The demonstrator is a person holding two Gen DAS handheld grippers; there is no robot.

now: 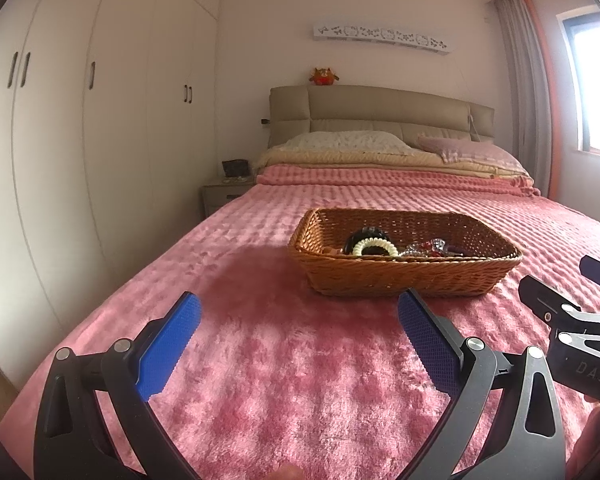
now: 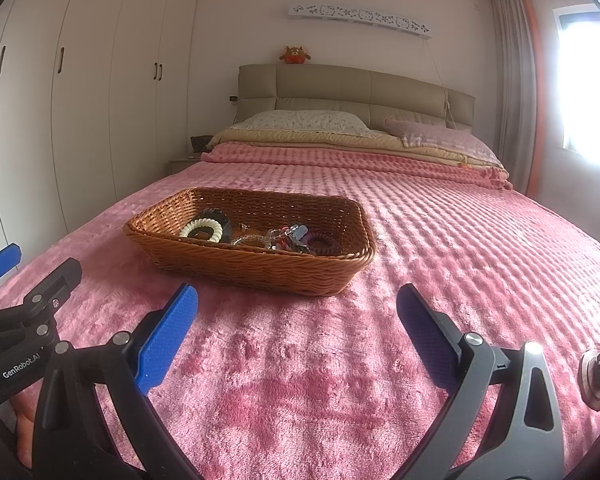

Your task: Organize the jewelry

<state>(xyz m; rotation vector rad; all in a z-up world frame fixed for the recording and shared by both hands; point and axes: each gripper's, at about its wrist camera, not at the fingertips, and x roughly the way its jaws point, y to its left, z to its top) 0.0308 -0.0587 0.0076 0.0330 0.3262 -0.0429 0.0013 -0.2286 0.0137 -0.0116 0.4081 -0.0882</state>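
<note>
A brown wicker basket (image 1: 404, 276) (image 2: 256, 270) sits on the pink bed. It holds a cream coil hair tie (image 1: 374, 247) (image 2: 201, 229), a dark hair tie (image 2: 321, 243) and a tangle of small jewelry (image 2: 284, 238). My left gripper (image 1: 300, 320) is open and empty, just short of the basket's near side. My right gripper (image 2: 298, 316) is open and empty, near the basket's front right. A round wooden piece with a small dark item (image 2: 596, 376) lies on the blanket at the far right.
The pink plush blanket (image 2: 440, 248) covers the bed. Pillows (image 2: 312, 120) and a beige headboard stand at the far end. White wardrobes (image 1: 80, 120) line the left wall. A nightstand (image 1: 224, 196) stands beside the bed. A window is on the right.
</note>
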